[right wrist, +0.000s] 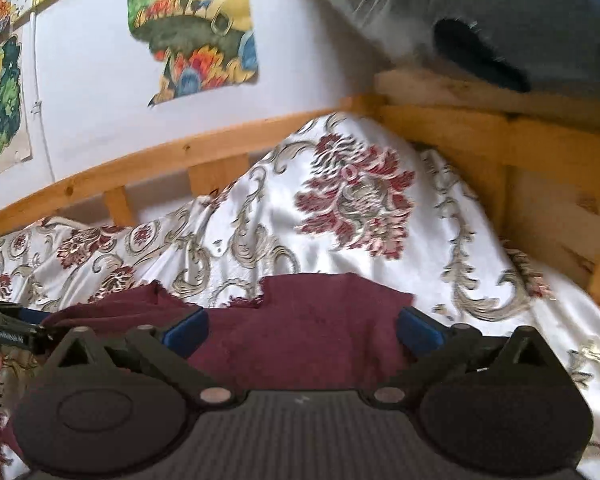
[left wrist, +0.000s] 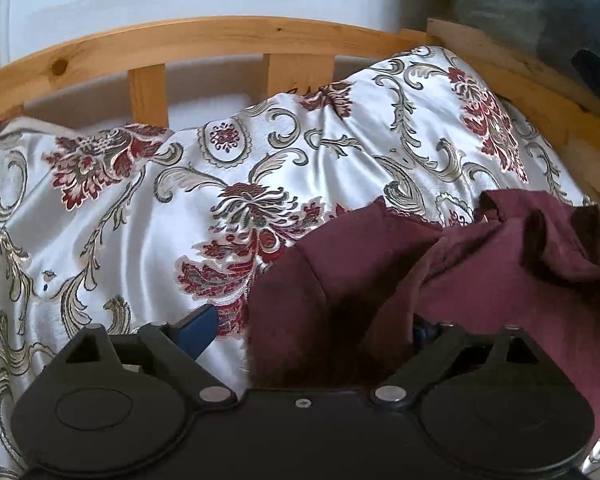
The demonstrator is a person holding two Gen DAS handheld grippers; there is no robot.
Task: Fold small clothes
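A dark maroon garment (left wrist: 440, 280) lies crumpled on the bedspread at the lower right of the left wrist view. My left gripper (left wrist: 312, 332) stands wide open. Its left blue pad (left wrist: 198, 330) is bare over the bedspread, and its right finger is hidden under a fold of the garment. In the right wrist view the same garment (right wrist: 300, 340) lies flatter between the two blue pads (right wrist: 184, 330) of my right gripper (right wrist: 302, 330). That gripper is open wide, with both pads at the cloth's edges and not pressing on it. Part of my left gripper (right wrist: 24, 320) shows at the far left.
A white satin bedspread (left wrist: 140, 220) with red and grey floral patterns covers the bed and bulges up at the back (right wrist: 340, 208). A wooden bed rail (left wrist: 220, 36) runs behind and to the right (right wrist: 500, 140). A grey plush bundle (right wrist: 500, 12) sits on the rail; posters (right wrist: 192, 28) hang on the wall.
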